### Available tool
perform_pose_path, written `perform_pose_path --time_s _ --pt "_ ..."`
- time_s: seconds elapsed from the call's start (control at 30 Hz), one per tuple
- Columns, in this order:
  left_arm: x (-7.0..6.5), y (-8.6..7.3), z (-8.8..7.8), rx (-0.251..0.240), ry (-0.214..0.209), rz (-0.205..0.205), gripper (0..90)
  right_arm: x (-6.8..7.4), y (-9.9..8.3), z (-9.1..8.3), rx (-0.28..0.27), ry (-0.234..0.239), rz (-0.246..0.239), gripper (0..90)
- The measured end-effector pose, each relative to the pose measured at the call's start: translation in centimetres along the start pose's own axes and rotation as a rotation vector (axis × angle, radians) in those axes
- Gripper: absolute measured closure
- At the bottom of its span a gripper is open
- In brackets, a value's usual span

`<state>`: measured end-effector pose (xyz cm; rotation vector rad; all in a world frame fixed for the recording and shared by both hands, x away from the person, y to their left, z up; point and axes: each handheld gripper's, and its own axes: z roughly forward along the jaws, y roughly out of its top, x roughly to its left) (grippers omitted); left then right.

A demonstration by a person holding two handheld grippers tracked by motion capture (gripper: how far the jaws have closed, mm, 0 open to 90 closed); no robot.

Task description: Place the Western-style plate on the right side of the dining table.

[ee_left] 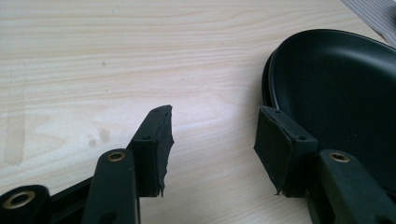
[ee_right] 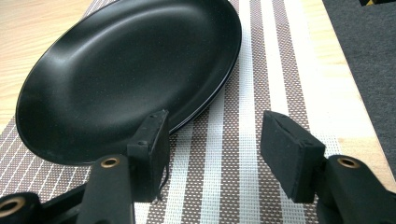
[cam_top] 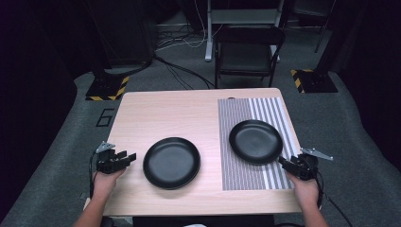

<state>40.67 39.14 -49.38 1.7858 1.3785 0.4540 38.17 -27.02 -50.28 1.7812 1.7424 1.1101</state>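
Right gripper (cam_top: 287,164) jaws spread at 4 o'clock of mat plate (cam_top: 255,141): slide one jaw under its rim. Left gripper (cam_top: 126,158) spread, empty.

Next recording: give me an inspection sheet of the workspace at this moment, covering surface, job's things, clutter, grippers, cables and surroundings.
Surface: wooden table, with a striped mat on its right part.
Job's things: left plate on bare wood; right plate on the mat. Both black and empty.
Clutter: nothing seen.
Grippers: left gripper open, just left of the left plate; right gripper open, at the near right rim of the right plate. Neither grips anything.
Cables: one trails from each gripper; more lie on the floor beyond the table.
Surroundings: grey carpet, a dark chair behind the table, hazard-striped bases either side.
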Motion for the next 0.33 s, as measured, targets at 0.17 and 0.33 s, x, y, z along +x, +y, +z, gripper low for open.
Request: perform_pose_path --time_s 0.17,0.33 --pt "1.5 -0.2 -0.1 0.016 0.012 -0.019 45.3 0.0 -0.1 0.2 0.01 -0.003 -0.001 41.6" --pt "2.3 -0.3 0.0 0.024 0.029 -0.044 42.2 0.0 -0.2 0.2 0.006 -0.019 -0.019 39.9"
